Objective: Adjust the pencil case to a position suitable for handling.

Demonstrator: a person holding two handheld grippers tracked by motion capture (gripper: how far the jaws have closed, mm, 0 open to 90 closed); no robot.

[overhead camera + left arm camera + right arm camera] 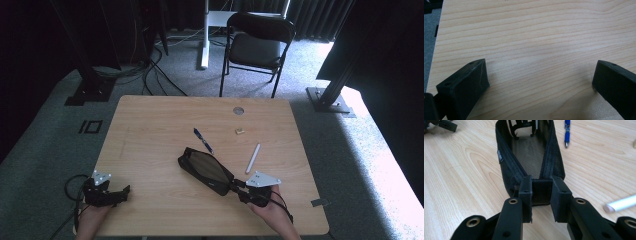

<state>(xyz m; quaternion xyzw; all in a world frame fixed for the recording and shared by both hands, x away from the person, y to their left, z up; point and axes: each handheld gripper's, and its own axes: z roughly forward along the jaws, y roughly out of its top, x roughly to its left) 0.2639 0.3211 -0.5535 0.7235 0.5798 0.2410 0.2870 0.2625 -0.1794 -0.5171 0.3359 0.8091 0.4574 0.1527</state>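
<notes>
A black mesh pencil case [205, 170] lies unzipped in the middle of the wooden table [150, 125], its mouth gaping. My right gripper [239, 187] is shut on the case's near end [541, 191], both pads pressing the fabric tab. A blue pen [203, 140] [567, 131] lies just beyond the case. A white marker [253, 158] [621, 203] rests to its right. My left gripper [125, 192] sits at the table's front left corner, jaws wide apart over bare wood [539, 70], holding nothing.
A small tan eraser [240, 131] and a grey round cable cover [238, 110] sit toward the far side of the table. A black folding chair [257, 45] stands beyond the far edge. Cables run across the carpet at the back left.
</notes>
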